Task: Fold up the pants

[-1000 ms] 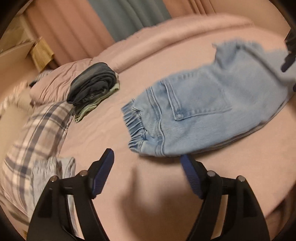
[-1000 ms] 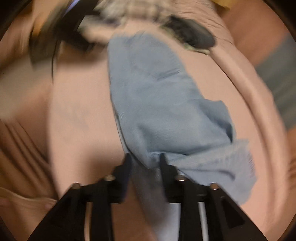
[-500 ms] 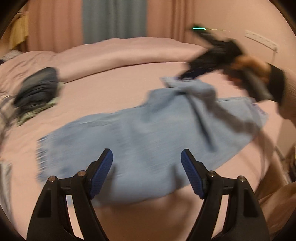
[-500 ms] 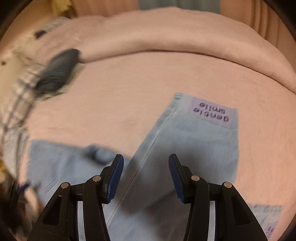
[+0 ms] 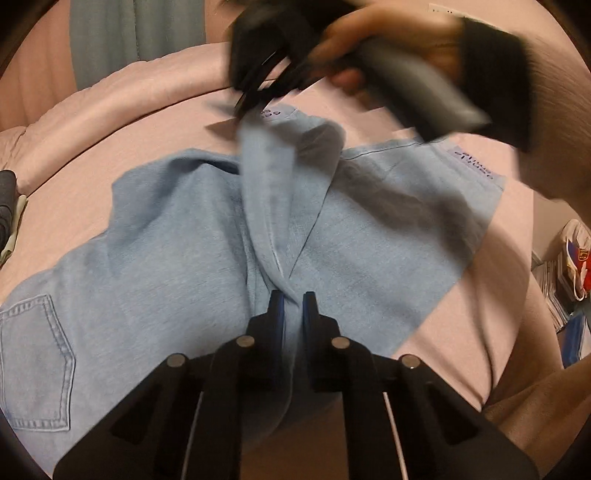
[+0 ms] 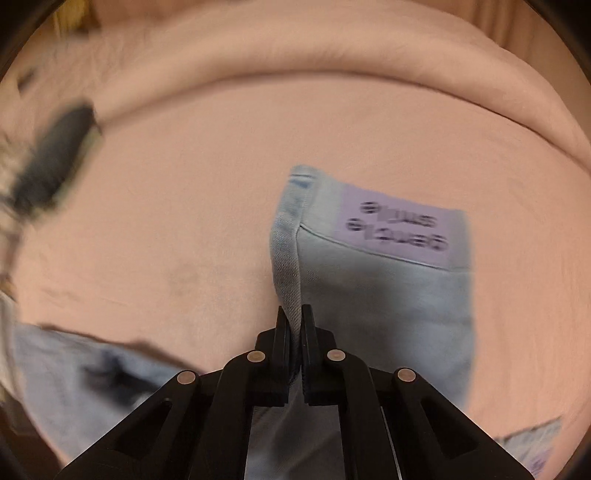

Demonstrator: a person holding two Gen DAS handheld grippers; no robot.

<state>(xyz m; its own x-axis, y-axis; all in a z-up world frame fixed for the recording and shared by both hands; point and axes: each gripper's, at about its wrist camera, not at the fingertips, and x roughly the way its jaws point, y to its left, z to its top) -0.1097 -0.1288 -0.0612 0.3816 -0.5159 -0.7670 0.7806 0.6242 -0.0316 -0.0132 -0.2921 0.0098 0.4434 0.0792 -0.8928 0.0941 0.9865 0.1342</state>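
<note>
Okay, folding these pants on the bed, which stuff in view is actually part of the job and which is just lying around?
Part of the job:
- light blue pants
- left gripper, shut on the pants
- right gripper, shut on the pants near a hem

Just lying about:
- dark folded clothes
- pink bed cover
- curtain
- stack of papers

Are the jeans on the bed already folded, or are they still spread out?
Mostly spread. The jeans lie open across the bed, with only a ridge pinched up between left gripper and right gripper.
</note>
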